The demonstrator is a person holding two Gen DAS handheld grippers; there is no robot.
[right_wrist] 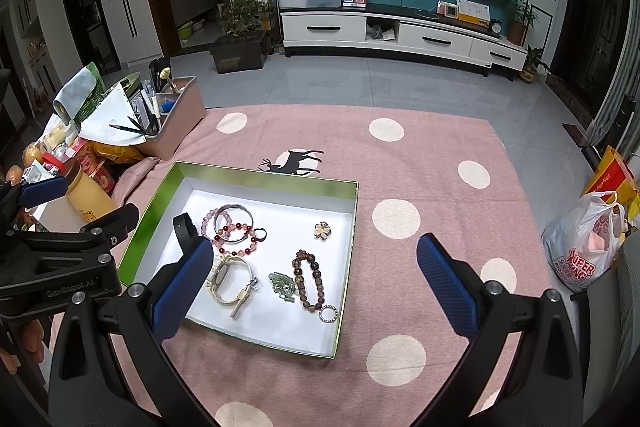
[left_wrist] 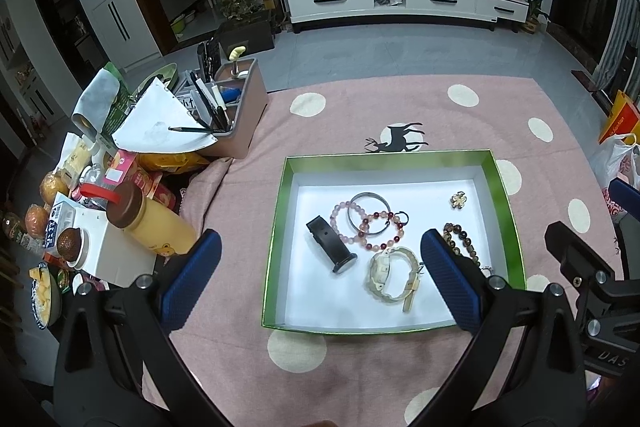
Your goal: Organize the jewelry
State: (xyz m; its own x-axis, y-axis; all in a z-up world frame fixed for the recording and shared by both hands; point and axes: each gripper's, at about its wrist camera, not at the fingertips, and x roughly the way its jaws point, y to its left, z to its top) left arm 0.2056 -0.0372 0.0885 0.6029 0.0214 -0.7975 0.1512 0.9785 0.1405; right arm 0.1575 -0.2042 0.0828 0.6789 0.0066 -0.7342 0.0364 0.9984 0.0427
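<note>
A green-rimmed white tray (left_wrist: pixel 280 211) (right_wrist: pixel 352 211) sits on a pink dotted cloth. In it lie a black watch (left_wrist: pixel 330 245), a silver bangle (left_wrist: pixel 368 213) (right_wrist: pixel 233 215), pink and red bead bracelets (left_wrist: pixel 380 231) (right_wrist: pixel 236 237), a cream watch (left_wrist: pixel 394 277) (right_wrist: pixel 232 281), a gold flower brooch (left_wrist: pixel 457 199) (right_wrist: pixel 322 230), a brown bead bracelet (right_wrist: pixel 308 279) and green stones (right_wrist: pixel 282 285). My left gripper (left_wrist: pixel 320 267) is open and empty above the tray's near half. My right gripper (right_wrist: pixel 316 275) is open and empty above the tray's right side.
A pink organizer with pens (left_wrist: pixel 236 107) (right_wrist: pixel 172 123) stands at the table's back left. A yellow bottle (left_wrist: pixel 152 223), snacks and fruit crowd the left edge. A plastic bag (right_wrist: pixel 588 247) sits at the right. The pink cloth (right_wrist: pixel 440 187) spreads right of the tray.
</note>
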